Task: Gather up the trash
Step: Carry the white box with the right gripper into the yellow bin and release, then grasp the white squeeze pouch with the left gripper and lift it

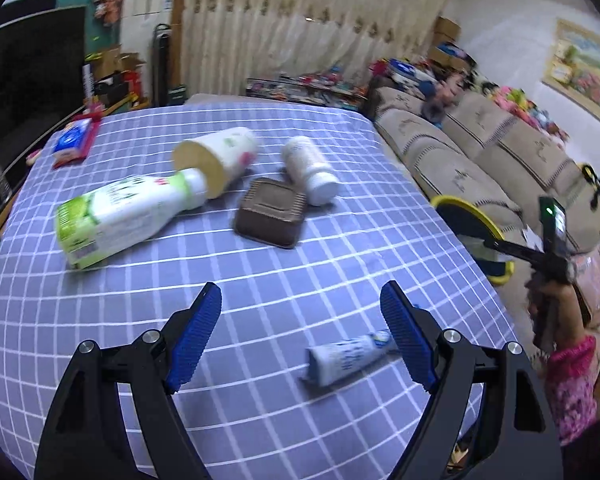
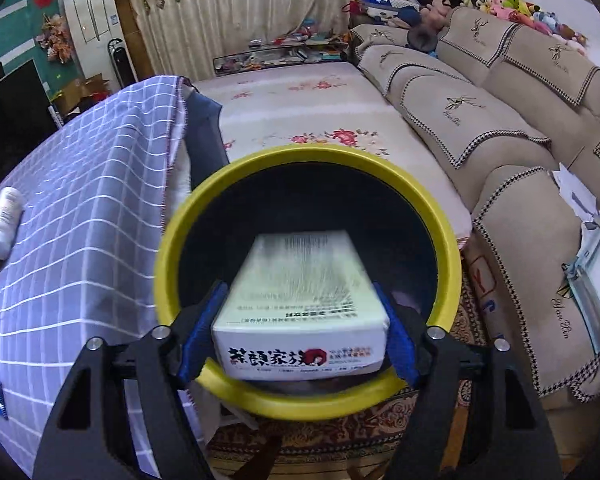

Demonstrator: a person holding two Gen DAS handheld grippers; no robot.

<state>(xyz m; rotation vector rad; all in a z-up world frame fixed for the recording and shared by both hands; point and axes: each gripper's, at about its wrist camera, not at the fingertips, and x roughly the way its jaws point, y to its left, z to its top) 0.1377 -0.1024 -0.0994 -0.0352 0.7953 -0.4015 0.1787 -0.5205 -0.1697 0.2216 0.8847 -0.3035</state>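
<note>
Right gripper (image 2: 300, 286) has its blue pads against both sides of a pale green cardboard carton (image 2: 300, 354) — gripping or merely touching, I cannot tell — directly above a black round bin with a yellow rim (image 2: 308, 154). Left gripper (image 1: 300, 288) is spread wide with nothing between its jaws — a white-and-blue squeezed tube (image 1: 348, 354) lies by its right finger on lilac checked cloth (image 1: 260, 408).

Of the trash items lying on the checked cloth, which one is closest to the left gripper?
The small white-and-blue tube, lying by the left gripper's right finger. The green-labelled bottle, paper cup, brown tray and white bottle all lie farther away.
</note>
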